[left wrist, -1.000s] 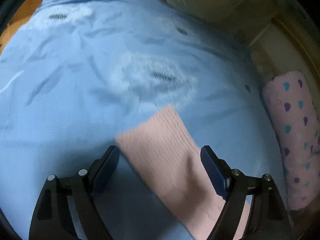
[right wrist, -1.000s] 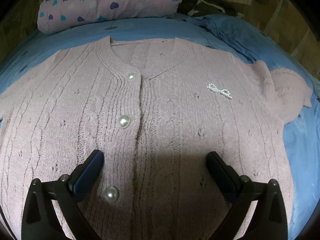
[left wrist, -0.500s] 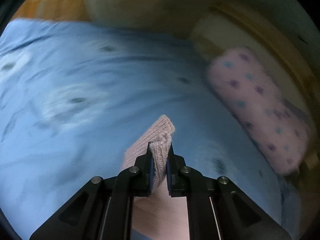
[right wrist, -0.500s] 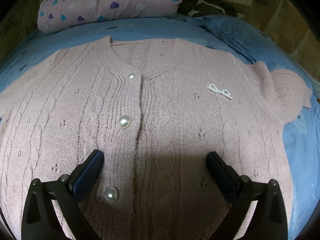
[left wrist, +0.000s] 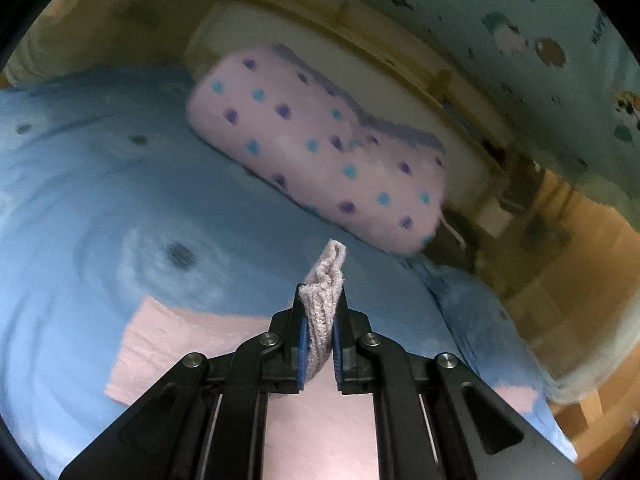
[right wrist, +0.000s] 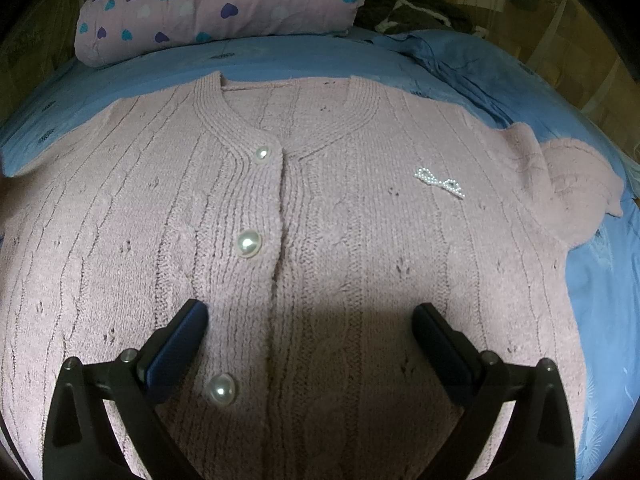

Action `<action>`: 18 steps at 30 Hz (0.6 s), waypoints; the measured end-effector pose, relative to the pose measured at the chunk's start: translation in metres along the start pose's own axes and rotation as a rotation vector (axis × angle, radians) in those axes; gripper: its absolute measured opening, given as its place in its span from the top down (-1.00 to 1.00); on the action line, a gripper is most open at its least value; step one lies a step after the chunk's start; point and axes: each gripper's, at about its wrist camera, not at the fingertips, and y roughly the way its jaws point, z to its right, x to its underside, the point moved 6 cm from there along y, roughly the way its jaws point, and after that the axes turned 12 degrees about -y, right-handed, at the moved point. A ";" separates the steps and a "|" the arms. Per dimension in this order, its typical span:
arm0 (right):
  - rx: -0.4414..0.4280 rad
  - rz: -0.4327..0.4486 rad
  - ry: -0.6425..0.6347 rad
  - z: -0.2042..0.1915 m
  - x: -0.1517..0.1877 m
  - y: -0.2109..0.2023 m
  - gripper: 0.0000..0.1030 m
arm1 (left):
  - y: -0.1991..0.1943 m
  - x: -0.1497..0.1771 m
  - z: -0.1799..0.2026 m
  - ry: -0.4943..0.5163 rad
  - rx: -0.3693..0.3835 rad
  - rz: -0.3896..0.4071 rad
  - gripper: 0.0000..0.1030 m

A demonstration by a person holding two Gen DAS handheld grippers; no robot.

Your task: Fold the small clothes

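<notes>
Pink knit cardigan lies flat, buttoned, on blue bed sheet, heart-print pillow at 12 o'clock. Left gripper fingers clamped on the cardigan's sleeve cuff, lifted off the sheet. Right gripper fingers wide apart over the cardigan's front, holding nothing.

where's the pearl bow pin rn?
Right wrist view: the pearl bow pin sits on the pink cardigan, right of the button placket and below the neckline, near the bunched sleeve.
</notes>
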 end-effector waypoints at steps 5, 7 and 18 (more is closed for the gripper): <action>-0.008 -0.002 0.005 0.001 -0.001 -0.001 -1.00 | 0.024 0.048 0.015 0.035 0.021 -0.140 1.00; -0.010 -0.012 0.002 0.003 -0.002 -0.001 -1.00 | 0.025 0.073 0.024 0.037 0.045 -0.200 1.00; 0.074 -0.034 0.172 0.065 -0.030 -0.016 -1.00 | 0.069 0.141 0.047 0.023 0.137 -0.406 1.00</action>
